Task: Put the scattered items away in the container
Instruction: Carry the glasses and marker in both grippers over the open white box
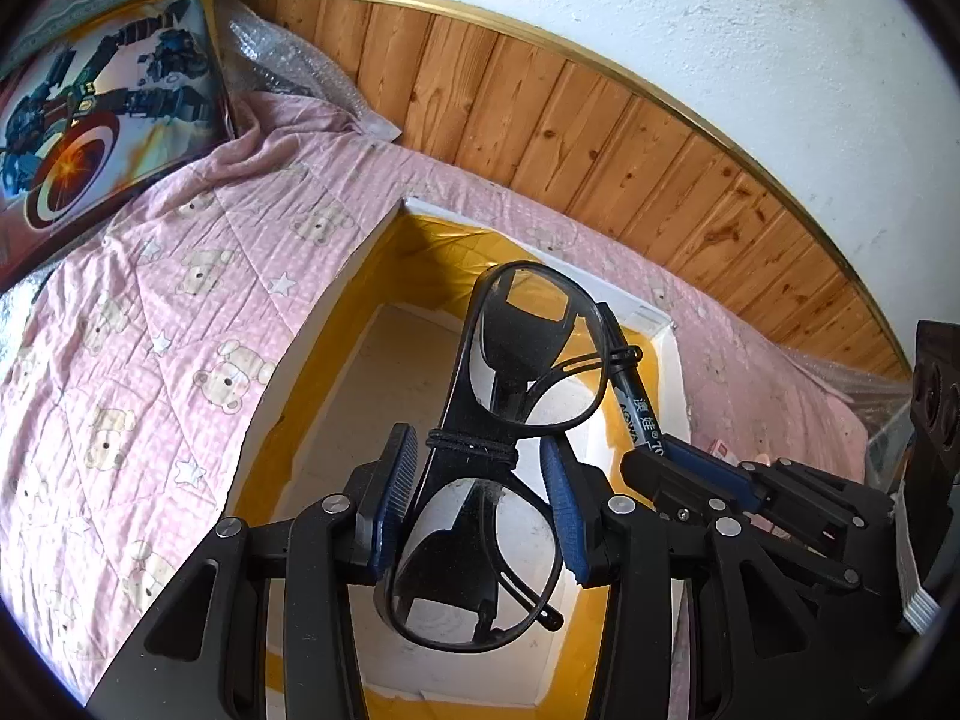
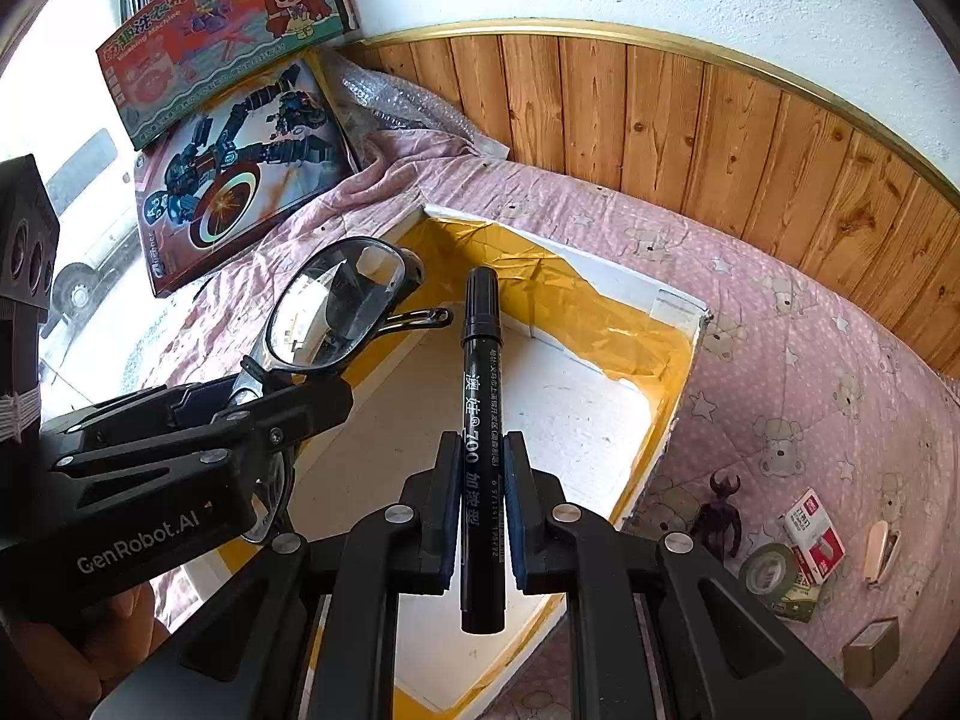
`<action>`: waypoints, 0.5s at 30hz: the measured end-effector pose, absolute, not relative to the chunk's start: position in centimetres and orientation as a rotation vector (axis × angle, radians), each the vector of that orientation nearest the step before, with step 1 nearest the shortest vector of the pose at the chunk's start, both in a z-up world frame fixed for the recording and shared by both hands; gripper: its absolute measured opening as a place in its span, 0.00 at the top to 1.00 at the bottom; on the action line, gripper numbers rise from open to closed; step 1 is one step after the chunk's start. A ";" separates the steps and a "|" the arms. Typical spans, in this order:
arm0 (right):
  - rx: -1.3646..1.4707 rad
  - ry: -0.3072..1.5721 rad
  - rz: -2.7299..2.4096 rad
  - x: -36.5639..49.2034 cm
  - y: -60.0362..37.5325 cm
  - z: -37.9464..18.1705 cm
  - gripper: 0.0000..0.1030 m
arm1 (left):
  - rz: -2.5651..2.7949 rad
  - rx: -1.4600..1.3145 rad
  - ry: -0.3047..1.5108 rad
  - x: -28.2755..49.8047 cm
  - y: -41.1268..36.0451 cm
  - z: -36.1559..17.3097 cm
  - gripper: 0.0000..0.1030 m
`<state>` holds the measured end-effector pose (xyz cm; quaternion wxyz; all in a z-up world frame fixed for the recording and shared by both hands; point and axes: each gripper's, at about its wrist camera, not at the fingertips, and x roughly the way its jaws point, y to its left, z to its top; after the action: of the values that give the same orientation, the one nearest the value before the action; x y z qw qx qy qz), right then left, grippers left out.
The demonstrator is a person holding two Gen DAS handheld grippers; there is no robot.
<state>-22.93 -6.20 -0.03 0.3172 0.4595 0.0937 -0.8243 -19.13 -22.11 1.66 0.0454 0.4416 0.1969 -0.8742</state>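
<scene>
My left gripper [image 1: 477,480] is shut on a pair of folded black glasses [image 1: 522,336] with a black hair tie wound around the bridge. It hangs over the white foam box [image 1: 336,294], which is lined with yellow tape. My right gripper [image 2: 483,480] is shut on a black marker [image 2: 480,384] that points up and away over the same box [image 2: 630,285]. The box floor below shows nothing lying on it. In the right wrist view the left gripper [image 2: 270,384] and the glasses [image 2: 336,306] sit just left of the marker. The left wrist view shows the right gripper [image 1: 660,456] and marker [image 1: 630,402] close on the right.
The box rests on a pink bear-print quilt [image 2: 810,360] against a wooden wall panel [image 2: 660,120]. Two toy boxes [image 2: 240,168] and bubble wrap lie at the back left. To the right of the box lie a dark figurine [image 2: 720,516], a tape roll [image 2: 768,570], a red-white packet [image 2: 813,534] and a small carton [image 2: 870,651].
</scene>
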 end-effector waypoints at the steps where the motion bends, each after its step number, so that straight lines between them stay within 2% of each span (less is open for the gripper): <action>1: 1.218 0.247 -2.164 -23.3 -6.4 -0.2 0.86 | -2.662 1.355 0.604 -19.4 -22.3 1.5 0.57; 15: 1.293 0.336 -2.119 -26.5 -8.8 -3.0 0.86 | -2.542 1.504 0.635 -23.1 -23.7 -2.3 0.57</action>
<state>-26.54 -8.80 -2.97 0.3128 0.4902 0.1276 -0.8035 -23.09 -23.71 -2.33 0.0602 0.4970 0.2098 -0.8398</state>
